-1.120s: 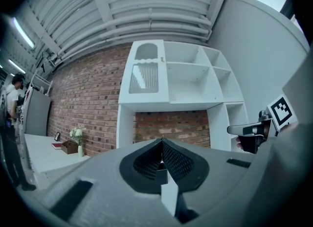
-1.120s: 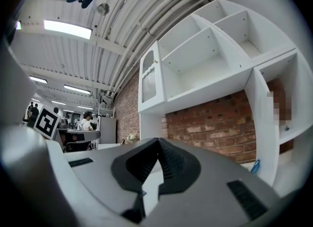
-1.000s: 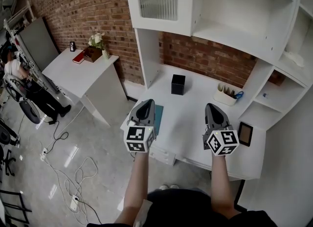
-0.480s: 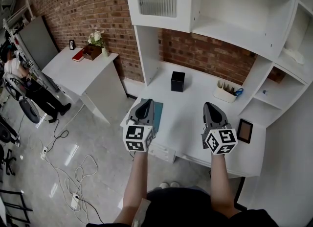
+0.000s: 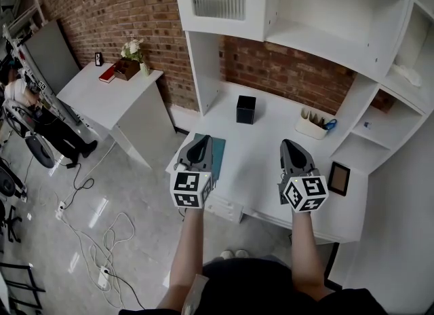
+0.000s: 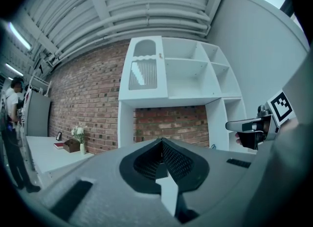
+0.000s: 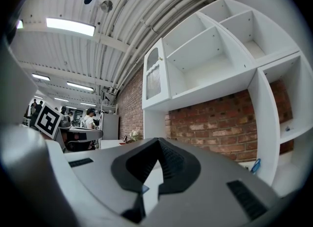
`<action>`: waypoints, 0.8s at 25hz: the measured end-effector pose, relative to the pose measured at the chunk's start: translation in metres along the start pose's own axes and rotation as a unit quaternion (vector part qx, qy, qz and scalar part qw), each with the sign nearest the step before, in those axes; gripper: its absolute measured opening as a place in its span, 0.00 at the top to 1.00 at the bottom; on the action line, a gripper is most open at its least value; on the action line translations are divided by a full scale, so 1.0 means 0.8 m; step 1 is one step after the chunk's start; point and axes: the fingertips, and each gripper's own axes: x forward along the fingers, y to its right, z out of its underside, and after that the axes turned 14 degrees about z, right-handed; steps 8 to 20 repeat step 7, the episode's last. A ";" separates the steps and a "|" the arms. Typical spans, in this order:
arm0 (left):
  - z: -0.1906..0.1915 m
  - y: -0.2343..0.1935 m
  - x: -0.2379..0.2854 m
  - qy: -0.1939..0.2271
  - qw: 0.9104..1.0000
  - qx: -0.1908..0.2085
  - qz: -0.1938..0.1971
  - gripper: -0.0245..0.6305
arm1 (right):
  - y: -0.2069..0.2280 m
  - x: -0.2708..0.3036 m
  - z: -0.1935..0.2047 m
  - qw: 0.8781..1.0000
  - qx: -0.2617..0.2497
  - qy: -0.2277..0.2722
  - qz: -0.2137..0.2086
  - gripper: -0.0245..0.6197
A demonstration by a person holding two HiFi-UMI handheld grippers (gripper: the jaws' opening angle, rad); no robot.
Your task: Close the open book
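A teal book (image 5: 219,153) lies flat at the left end of the white desk (image 5: 261,154), partly hidden under my left gripper; whether it is open I cannot tell. My left gripper (image 5: 199,143) hovers level above it, jaws shut and empty, their tips meeting in the left gripper view (image 6: 161,141). My right gripper (image 5: 290,145) hangs over the desk's right part, apart from the book. Its jaws also meet at the tip (image 7: 157,141) with nothing between them. The book shows in neither gripper view.
A black cube (image 5: 245,110) stands at the back of the desk. A pen holder (image 5: 313,128) and a dark tablet (image 5: 338,178) are at the right. White shelves (image 5: 305,15) rise above. A side table (image 5: 108,96) with flowers stands left; cables (image 5: 102,239) lie on the floor.
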 end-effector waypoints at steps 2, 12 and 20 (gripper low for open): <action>0.000 0.000 0.000 0.000 1.000 0.000 -0.001 0.95 | -0.001 -0.001 0.001 1.000 0.001 -0.001 0.000 0.97; 0.006 0.000 0.001 -0.006 1.000 -0.005 -0.001 0.95 | -0.001 0.001 0.007 1.000 0.001 -0.001 -0.001 0.96; 0.006 0.000 0.001 -0.006 1.000 -0.005 -0.001 0.95 | -0.001 0.001 0.007 1.000 0.001 -0.001 -0.001 0.96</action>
